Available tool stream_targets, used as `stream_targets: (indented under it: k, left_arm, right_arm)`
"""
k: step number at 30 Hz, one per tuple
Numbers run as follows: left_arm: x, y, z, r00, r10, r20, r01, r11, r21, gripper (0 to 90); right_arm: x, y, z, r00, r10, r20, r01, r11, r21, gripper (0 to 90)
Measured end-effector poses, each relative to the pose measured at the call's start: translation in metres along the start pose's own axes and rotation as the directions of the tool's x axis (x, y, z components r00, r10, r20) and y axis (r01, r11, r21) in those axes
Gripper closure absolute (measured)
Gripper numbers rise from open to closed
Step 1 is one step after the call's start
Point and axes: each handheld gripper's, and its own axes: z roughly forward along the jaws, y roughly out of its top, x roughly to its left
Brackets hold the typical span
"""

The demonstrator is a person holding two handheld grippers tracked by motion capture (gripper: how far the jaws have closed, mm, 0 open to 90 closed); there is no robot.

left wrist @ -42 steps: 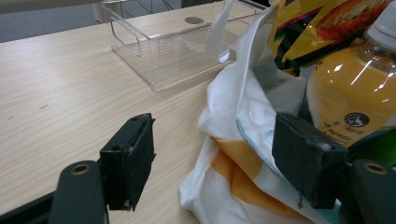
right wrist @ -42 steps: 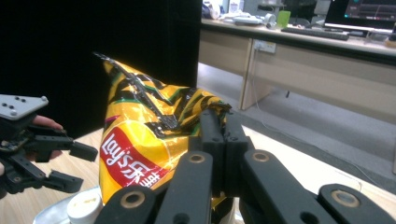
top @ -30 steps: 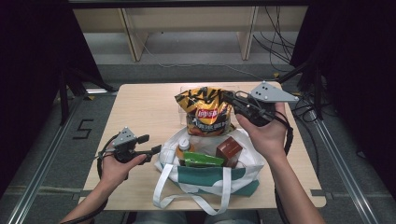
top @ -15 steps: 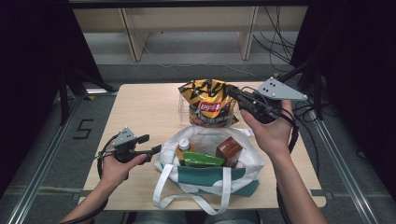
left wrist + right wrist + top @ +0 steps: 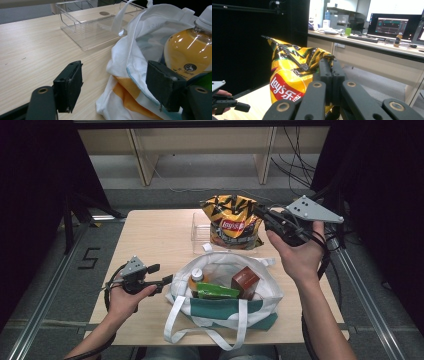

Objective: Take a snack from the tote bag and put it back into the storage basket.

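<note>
Beyond the tote bag (image 5: pixel 225 290), a chip bag (image 5: pixel 234 222) is pinched by the right gripper (image 5: pixel 261 213); slippage is risked by its thin seam.

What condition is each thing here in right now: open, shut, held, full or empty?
Chip bag: sealed, puffy, held up above the table by its top edge.
Right gripper: fingers shut on the chip bag.
Left gripper: fingers open, spread at the tote bag's rim.
Tote bag: open, lying on the table, partly filled.
Orange drink bottle: capped, inside the tote bag.
Clear tray: empty, on the table.
</note>
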Motion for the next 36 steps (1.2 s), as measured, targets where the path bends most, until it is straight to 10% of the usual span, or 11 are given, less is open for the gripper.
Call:
stream_targets:
  k: [36]
  left_arm:
    - [0.002, 0.002, -0.003, 1.0, 0.0, -0.004, 0.0, 0.9993, -0.037, 28.1]
  right_arm:
    - [-0.024, -0.003, 0.021, 0.9988, 0.029, 0.04, -0.03, 0.9992, 0.027, 90.0]
